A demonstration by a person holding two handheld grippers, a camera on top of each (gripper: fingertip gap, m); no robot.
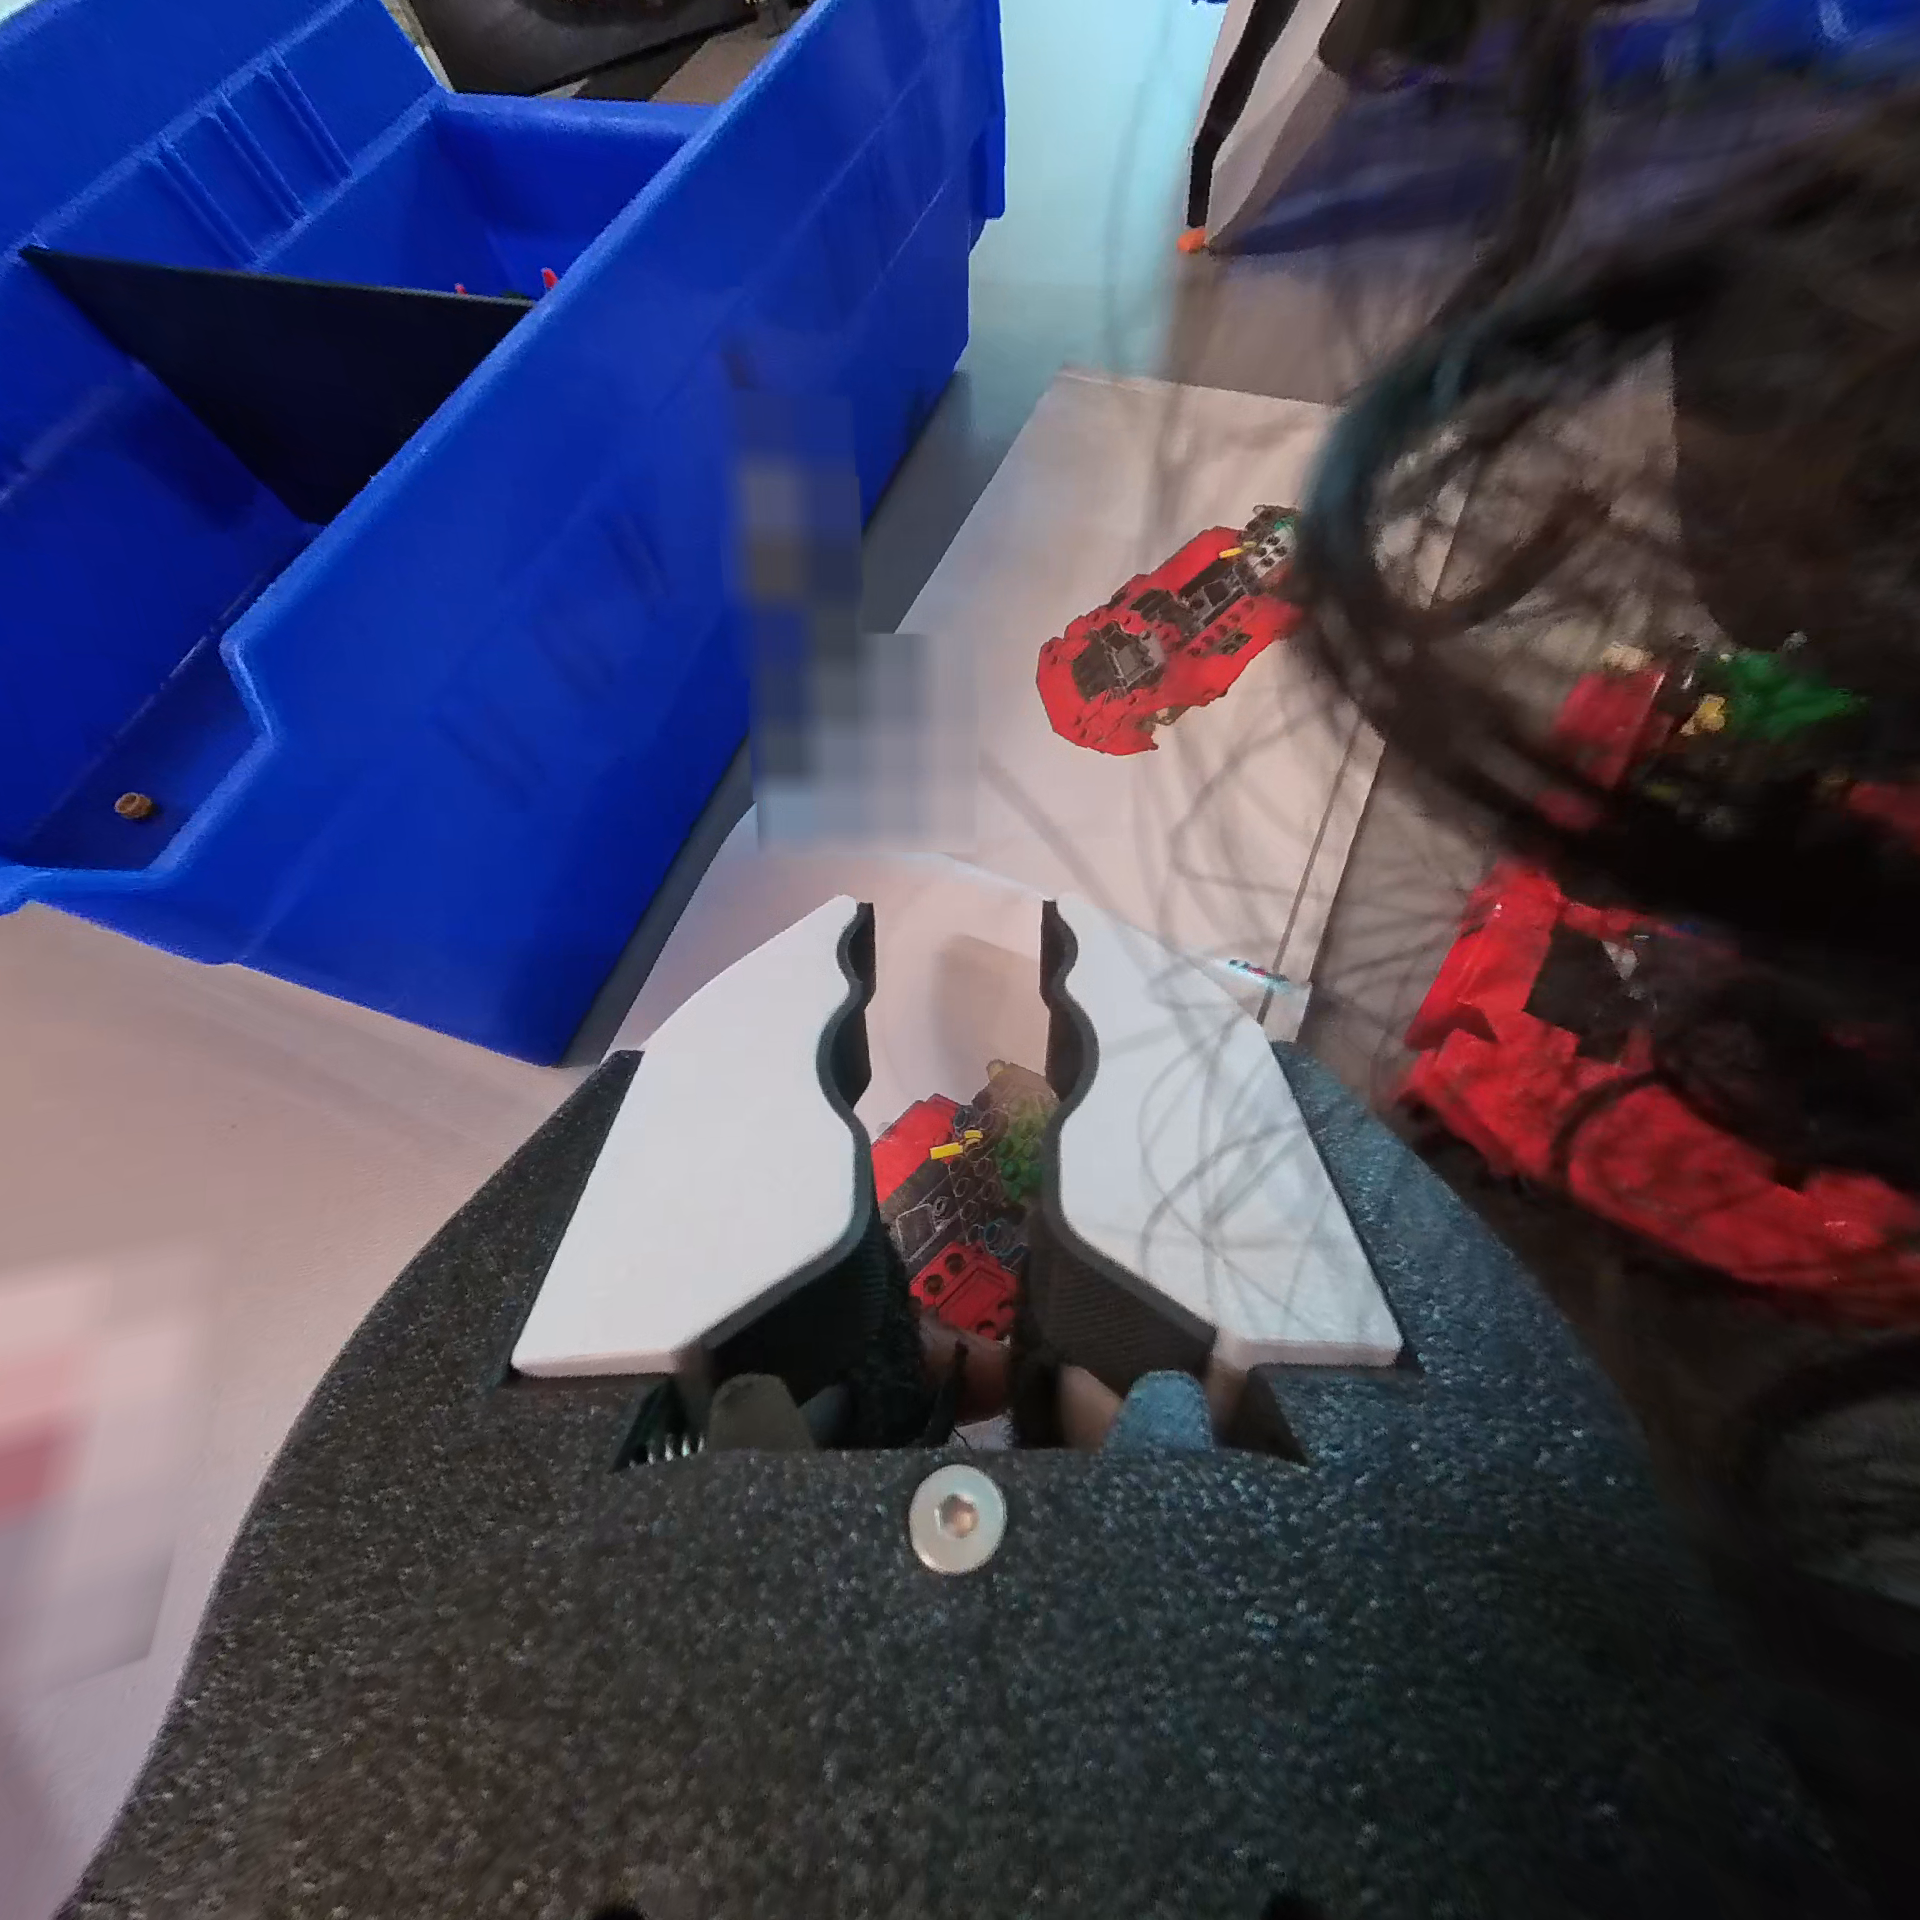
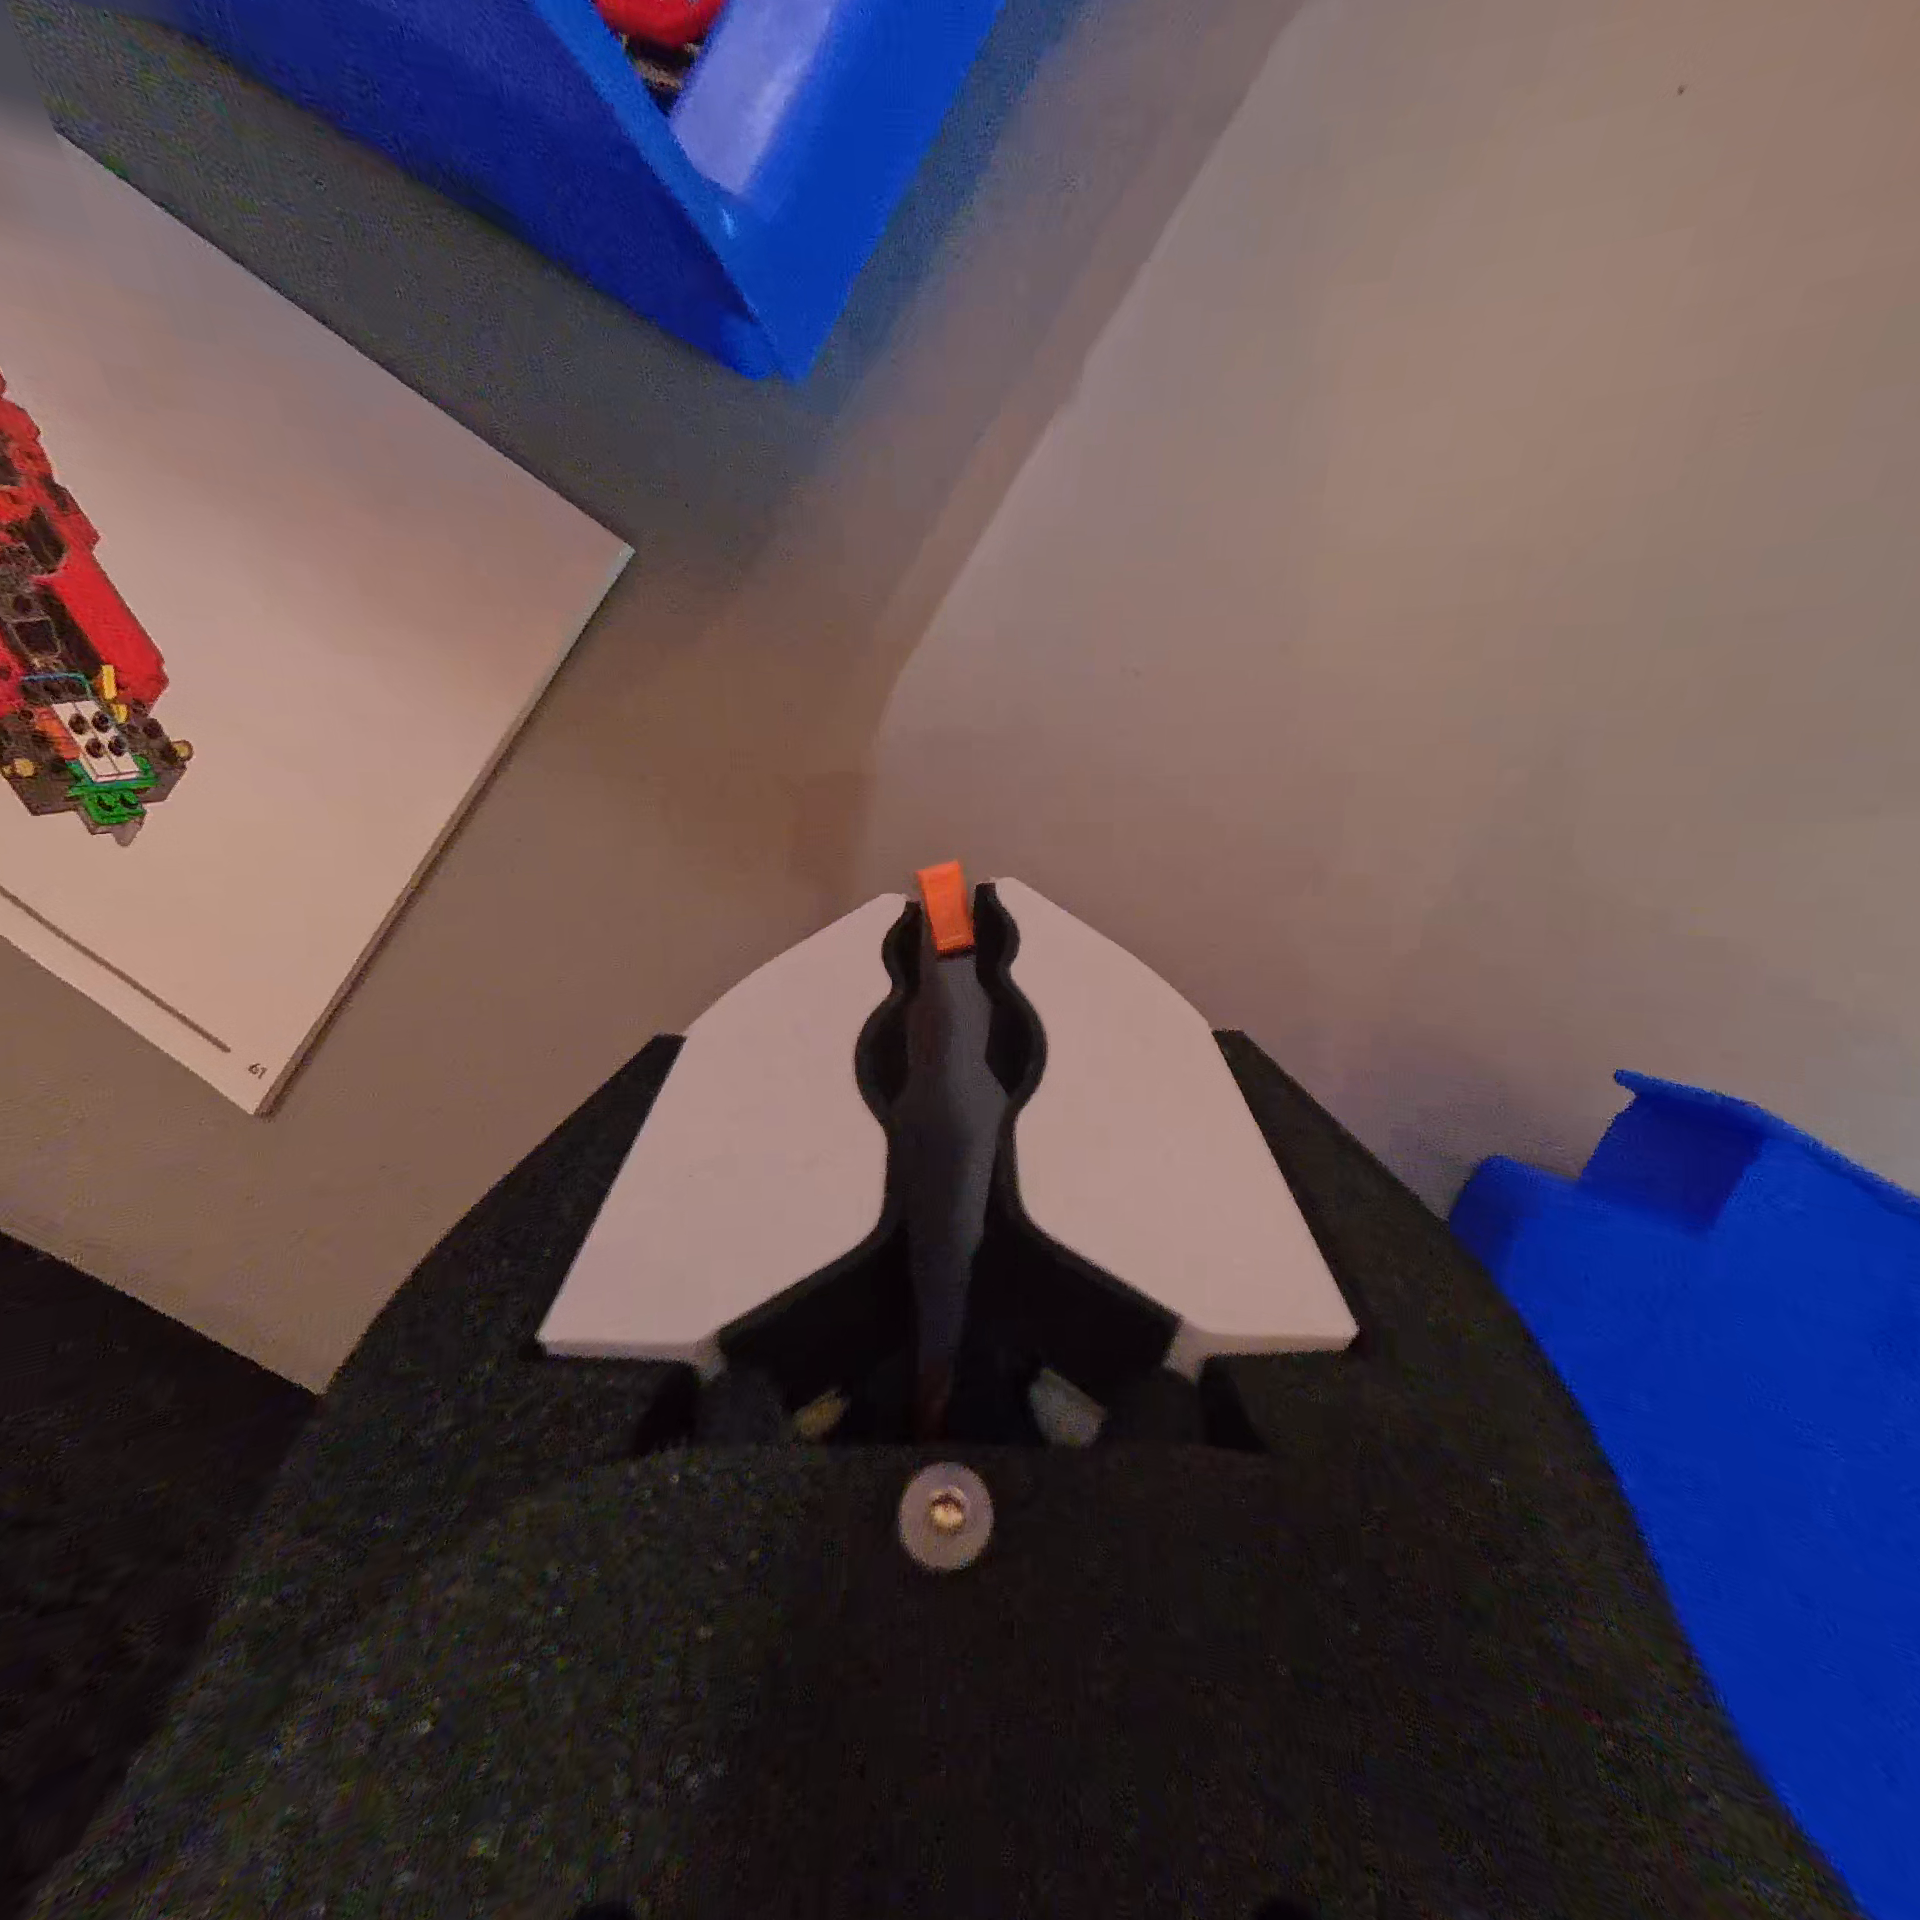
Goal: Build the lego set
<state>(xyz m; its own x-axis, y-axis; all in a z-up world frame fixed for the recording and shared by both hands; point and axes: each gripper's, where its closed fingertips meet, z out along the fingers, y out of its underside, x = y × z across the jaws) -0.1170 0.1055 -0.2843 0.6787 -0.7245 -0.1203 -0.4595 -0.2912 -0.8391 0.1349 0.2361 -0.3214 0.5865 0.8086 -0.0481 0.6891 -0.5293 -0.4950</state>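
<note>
My right gripper [image 2: 948, 906] pinches a small orange plastic lego piece [image 2: 943, 906] at its tips, above the pale table [image 2: 1455, 520], to the right of the open instruction booklet [image 2: 343, 665]. My left gripper [image 1: 956, 935] stands half open; between its fingers [image 1: 727, 1122] shows red-and-black lego, whether gripped I cannot tell. The partly built red lego car [image 1: 1621, 1091] lies blurred to the right of that booklet. To seat the piece well, I judge I must square it over its studs, then press straight. Left of the booklet, the divided blue plastic bin [image 1: 520, 623] holds one small brown piece [image 1: 133, 803]; a second blue bin [image 2: 644, 187] holds red bricks.
</note>
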